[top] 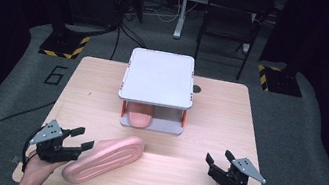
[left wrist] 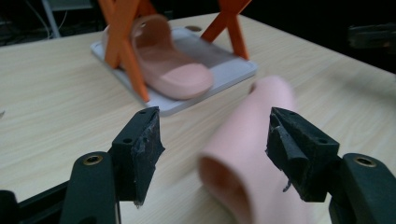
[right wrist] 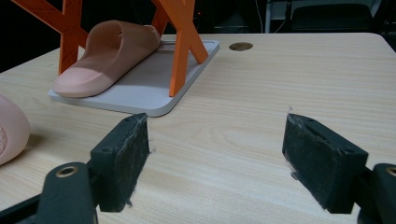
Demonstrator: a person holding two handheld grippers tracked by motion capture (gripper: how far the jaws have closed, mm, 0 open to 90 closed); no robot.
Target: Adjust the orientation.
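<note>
Pink slipper (top: 104, 158) lies sole-up at lower left of the table (top: 207, 130), its heel end between the left gripper's (top: 85, 141) wide jaws, unclamped; right gripper (top: 218, 159) hovers wide open, empty, lower right.

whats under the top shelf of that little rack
One pink slipper lies on the rack's lower tray, left of centre, toe toward the table's near edge. From above, the white top shelf covers its heel end; the gripper views show bare tray beside it.
</note>
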